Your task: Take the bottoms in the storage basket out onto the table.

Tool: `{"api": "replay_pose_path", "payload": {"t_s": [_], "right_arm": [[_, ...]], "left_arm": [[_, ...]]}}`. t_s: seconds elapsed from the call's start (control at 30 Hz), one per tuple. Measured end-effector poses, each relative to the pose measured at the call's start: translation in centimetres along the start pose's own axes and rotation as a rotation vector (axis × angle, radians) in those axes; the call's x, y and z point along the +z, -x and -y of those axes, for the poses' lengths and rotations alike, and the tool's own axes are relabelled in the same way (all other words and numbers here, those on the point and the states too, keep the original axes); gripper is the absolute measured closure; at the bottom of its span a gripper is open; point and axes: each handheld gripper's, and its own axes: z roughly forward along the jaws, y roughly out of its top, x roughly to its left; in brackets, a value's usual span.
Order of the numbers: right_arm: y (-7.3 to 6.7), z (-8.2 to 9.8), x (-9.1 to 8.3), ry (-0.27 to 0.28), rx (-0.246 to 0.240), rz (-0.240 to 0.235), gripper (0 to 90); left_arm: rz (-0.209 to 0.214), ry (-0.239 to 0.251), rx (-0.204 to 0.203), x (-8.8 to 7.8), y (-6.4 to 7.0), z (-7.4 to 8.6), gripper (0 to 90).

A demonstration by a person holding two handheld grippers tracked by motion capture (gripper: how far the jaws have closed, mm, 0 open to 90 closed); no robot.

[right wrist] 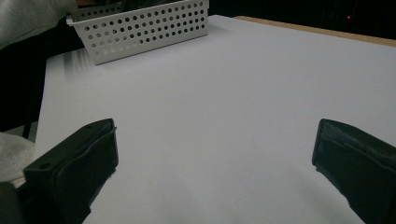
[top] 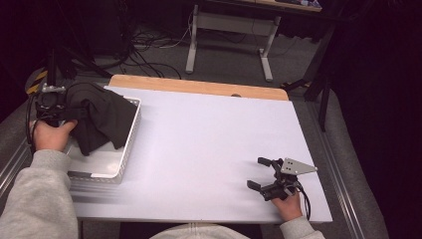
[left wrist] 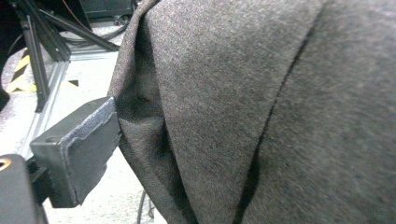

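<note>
The dark grey cloth (top: 102, 117) hangs bunched over the far left part of the white perforated basket (top: 128, 149), draped across its rim and down into it, with a fold pulled up toward your left gripper (top: 67, 113). In the left gripper view the cloth (left wrist: 261, 112) takes up most of the frame, creased in long folds, and one black jaw presses against its edge at the lower left; the other jaw is hidden behind the fabric. Your left jaws are clamped on that cloth, and your left hand (top: 50, 134) holds the gripper at the worktop's left edge, just beside the basket's far corner.

The basket sits on the left side of the white worktop (top: 209, 134), its near end blurred in the high view. In the right gripper view the basket (right wrist: 140, 30) stands well off across the bare worktop (right wrist: 224, 102), with something dark showing above its rim.

Your right gripper (top: 261, 173) rests low near the front right corner of the worktop, well apart from the basket, with the grey three-cornered plate (top: 297, 166) on top and your right hand (top: 288, 204) behind it. Its jaws stand wide apart with nothing between them, pointing left across the surface.

Beyond the worktop's wooden far edge (top: 199, 87) you have grey floor, loose cables (top: 149, 45) and the legs of another table (top: 229, 35).
</note>
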Motion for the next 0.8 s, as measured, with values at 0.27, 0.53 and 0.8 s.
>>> {"api": "replay_pose_path", "payload": {"t_s": [0.27,0.53,0.8], "right_arm": [[0.0,0.0,0.0,0.001,0.000,-0.003,0.9],[0.0,0.0,0.0,0.000,0.000,-0.004,0.9],[0.0,0.0,0.0,0.002,-0.001,-0.008,0.9]], "left_arm": [[-0.014,-0.007,0.001,0.5,0.1,-0.2,0.8],[-0.016,-0.016,0.011,0.9,0.2,-0.5,0.1],[-0.028,-0.018,0.037,1.3,0.3,-0.6,10.2]]}}
